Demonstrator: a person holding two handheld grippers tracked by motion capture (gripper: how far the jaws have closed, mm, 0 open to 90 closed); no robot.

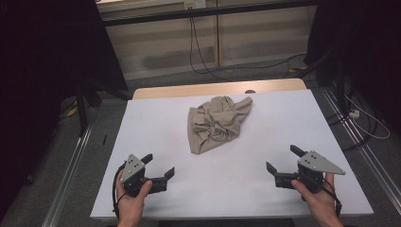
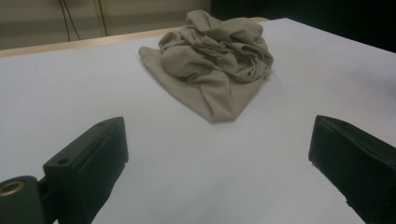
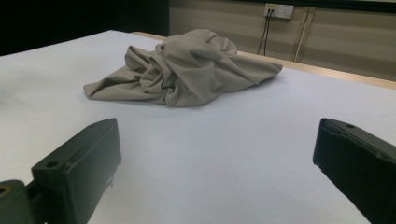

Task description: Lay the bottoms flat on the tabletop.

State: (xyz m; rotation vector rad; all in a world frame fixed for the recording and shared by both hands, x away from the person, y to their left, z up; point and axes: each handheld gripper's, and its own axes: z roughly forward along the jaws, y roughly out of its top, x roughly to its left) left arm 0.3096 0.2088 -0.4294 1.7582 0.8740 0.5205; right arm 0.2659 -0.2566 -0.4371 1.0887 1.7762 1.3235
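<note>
The left gripper [image 1: 158, 165] sits near the table's [image 1: 156, 118] near left corner, held from behind by the person's left hand [image 1: 132, 198], its jaws spread wide and angled toward the middle. The right gripper [image 1: 283, 158] sits near the near right corner, gripped by the right hand [image 1: 319, 198], jaws equally wide apart and angled inward. Both forearms enter from the near edge. Each gripper carries a grey three-cornered plate on top, and nothing lies between either pair of jaws.
</note>
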